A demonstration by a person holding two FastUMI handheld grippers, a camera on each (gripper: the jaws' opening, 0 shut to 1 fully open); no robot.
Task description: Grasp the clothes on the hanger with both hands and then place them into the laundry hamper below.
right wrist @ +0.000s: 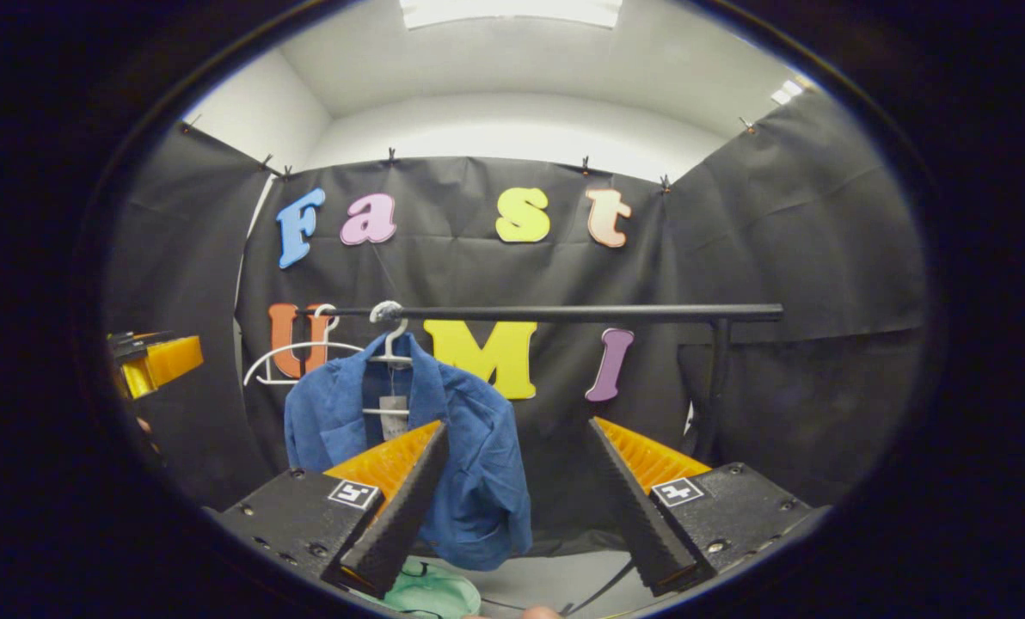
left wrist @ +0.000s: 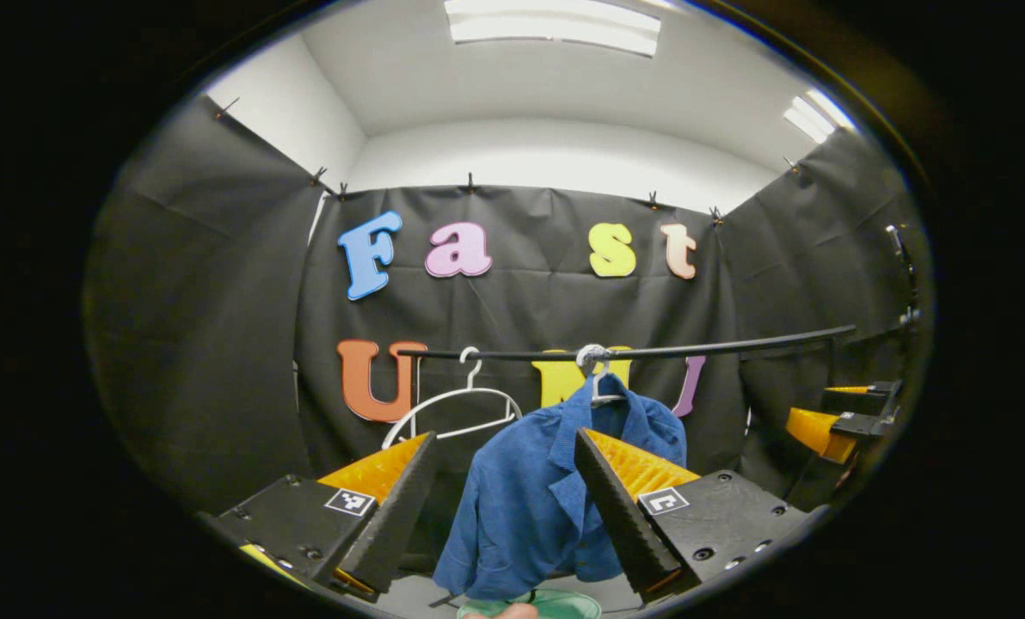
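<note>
Black cloth walls close the booth, and nearest the cameras both the left gripper [left wrist: 506,447] and the right gripper [right wrist: 517,438] have their jaws spread wide apart, holding nothing. Beyond them a blue shirt [left wrist: 530,490] hangs on a white hanger [left wrist: 597,378] from the black rail [left wrist: 650,351], an empty white hanger [left wrist: 452,408] beside it. Below the shirt lies the pale green laundry hamper [right wrist: 431,589].

A blue shirt [left wrist: 530,499] hangs on a white hanger [left wrist: 600,391] from a black rail [left wrist: 736,346]. Beside it on the rail hangs a bare white hanger [left wrist: 452,408]. The left hand-held gripper [left wrist: 504,507] points at the shirt, fingers spread wide, touching nothing. Below the shirt lies a green hamper rim [left wrist: 564,602]. The right hand-held gripper [left wrist: 831,425] shows at the far right edge.
</note>
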